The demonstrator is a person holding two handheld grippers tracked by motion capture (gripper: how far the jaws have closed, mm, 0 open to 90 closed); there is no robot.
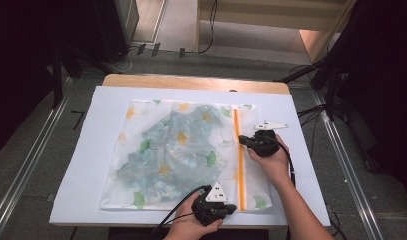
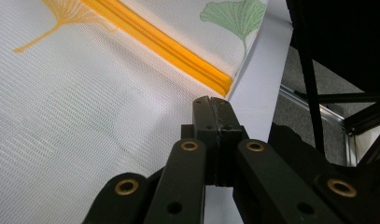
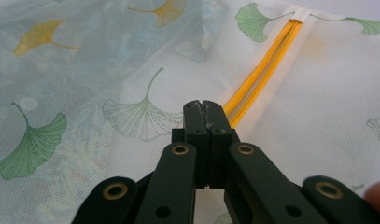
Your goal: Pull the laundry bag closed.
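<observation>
While the mesh bag (image 1: 176,155) lay flat on the white sheet (image 1: 91,165) covering the bench (image 1: 191,81), wide margins stayed free at its left. Both the left gripper (image 2: 214,106) by the orange zipper's (image 1: 239,165) near end and the right gripper (image 3: 202,108) along the zipper had jaws shut, pinching mesh or empty, I couldn't tell.

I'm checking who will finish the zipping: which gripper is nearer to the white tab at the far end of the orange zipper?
Right. The right gripper sits on the zipper partway along, closer to the white tab. The left gripper is by the zipper's near end, farthest from it.
</observation>
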